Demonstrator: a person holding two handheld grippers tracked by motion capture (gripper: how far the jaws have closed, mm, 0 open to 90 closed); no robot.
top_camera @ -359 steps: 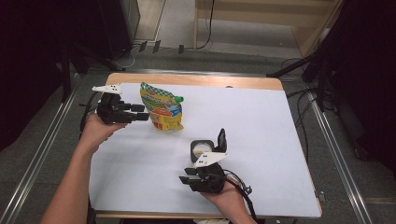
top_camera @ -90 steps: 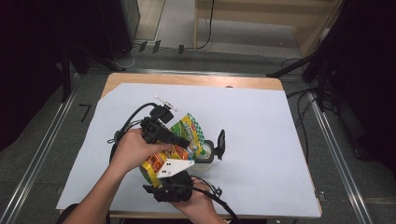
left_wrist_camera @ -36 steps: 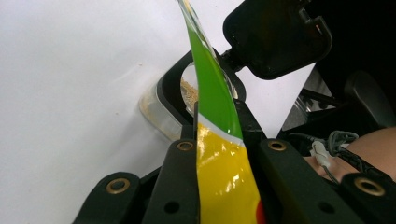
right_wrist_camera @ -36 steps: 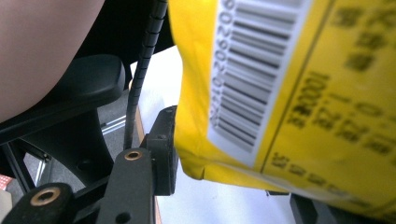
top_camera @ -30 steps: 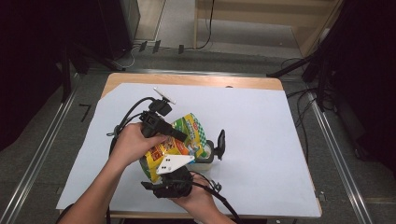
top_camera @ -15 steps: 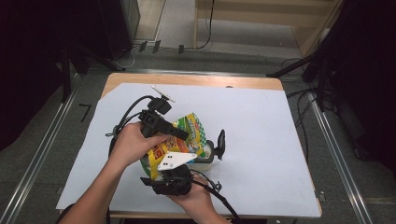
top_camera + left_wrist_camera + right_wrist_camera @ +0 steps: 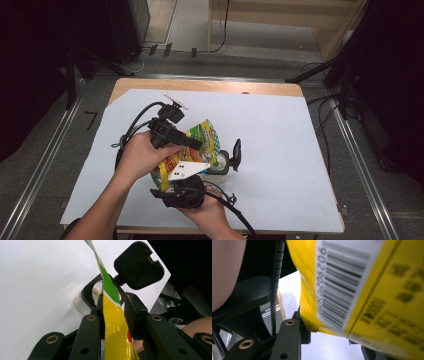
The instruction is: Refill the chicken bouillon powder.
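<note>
**A:** Holding the snack bag [image 7: 202, 142] above the clear container [image 7: 220, 165], we see both grippers at work. Where does the bag sit?

**B:** We place it directly over the container, its yellow-and-green body tilted, its lower end toward the person. In the left gripper view the bag's [image 7: 112, 315] thin edge runs down between the jaws, with the container's [image 7: 86, 296] black-rimmed mouth just behind it and the open black lid [image 7: 138, 265] standing up beyond the mouth.

**A:** What of the left gripper [image 7: 192, 143]?

**B:** We see one jaw touching the bag and the other standing slightly off it; its jaws have just been opening, the bag between them, so we read the grip as released.

**A:** And the right gripper [image 7: 197, 172]?

**B:** We find it nearer the person than the container, clenched on the bag's lower corner. In the right gripper view the barcode side [image 7: 352, 285] of the bag rests against one jaw.

**A:** And the support?

**B:** We note the container standing on the white sheet [image 7: 280, 130] covering the table [image 7: 295, 91].
</note>
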